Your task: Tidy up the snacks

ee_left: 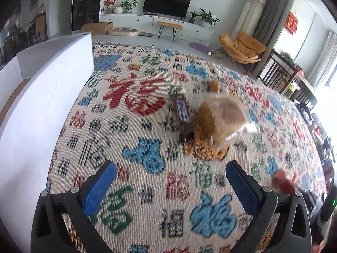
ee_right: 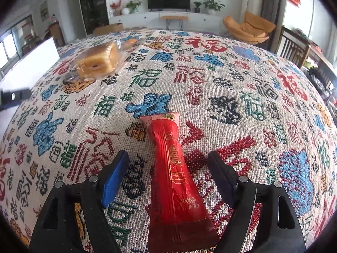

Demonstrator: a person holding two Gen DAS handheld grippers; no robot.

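Observation:
A long red snack packet [ee_right: 174, 175] lies flat on the patterned cloth between the open fingers of my right gripper [ee_right: 168, 162], which does not touch it. A bagged bread loaf [ee_left: 223, 118] stands ahead of my open, empty left gripper [ee_left: 170, 177], with a dark snack bar [ee_left: 182, 113] leaning at its left. The loaf also shows in the right wrist view [ee_right: 98, 62] at the far left. The red packet [ee_left: 283, 182] shows blurred at the right edge of the left wrist view.
A white open box [ee_left: 42, 97] stands at the left of the cloth; its wall also shows in the right wrist view [ee_right: 31, 65]. A small bun [ee_right: 129, 42] lies beyond the loaf. Dark wooden chairs [ee_left: 280, 73] stand past the right edge.

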